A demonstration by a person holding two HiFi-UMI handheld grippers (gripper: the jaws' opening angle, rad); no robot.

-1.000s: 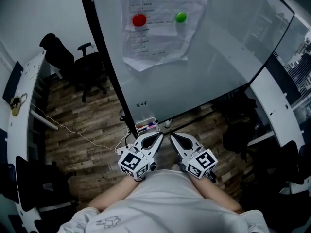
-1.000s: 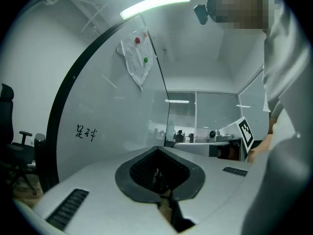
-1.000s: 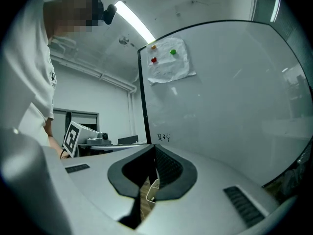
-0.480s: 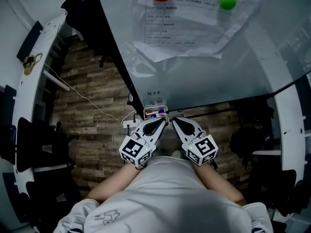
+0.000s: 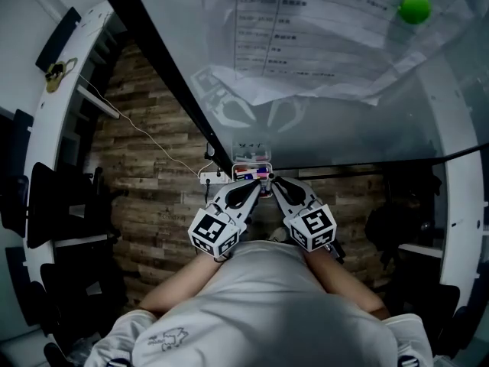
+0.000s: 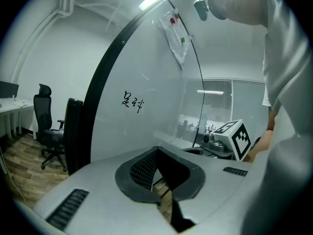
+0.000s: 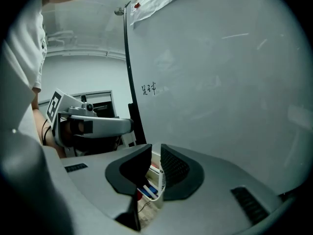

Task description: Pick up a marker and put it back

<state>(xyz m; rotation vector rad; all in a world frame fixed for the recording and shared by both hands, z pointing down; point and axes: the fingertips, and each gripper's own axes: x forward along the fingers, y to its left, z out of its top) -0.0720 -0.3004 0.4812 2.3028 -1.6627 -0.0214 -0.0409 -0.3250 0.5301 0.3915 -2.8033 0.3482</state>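
A small white marker tray (image 5: pixel 252 165) hangs at the whiteboard's lower edge, holding red and blue markers (image 5: pixel 246 173). Both grippers hover side by side just below it. My left gripper (image 5: pixel 251 187) points at the tray's left part, its pads meeting at the tips (image 6: pixel 157 152) with nothing between them. My right gripper (image 5: pixel 276 181) points at the tray's right end. In the right gripper view a narrow gap shows between its jaws (image 7: pixel 155 152), with the markers (image 7: pixel 149 190) in the tray (image 7: pixel 158 200) just beyond. No marker is held.
The whiteboard (image 5: pixel 344 128) carries a taped paper sheet (image 5: pixel 306 44), a green magnet (image 5: pixel 415 8) and a small scribble (image 6: pixel 132 101). Its black frame post (image 5: pixel 164 75) runs diagonally at the left. A power strip with a cable (image 5: pixel 214 178) lies on the wooden floor. An office chair (image 6: pixel 46 131) stands at the far left.
The view has closed in on the whiteboard. Both grippers have moved forward, so their tips now sit right at the marker tray. Their jaws look unchanged.
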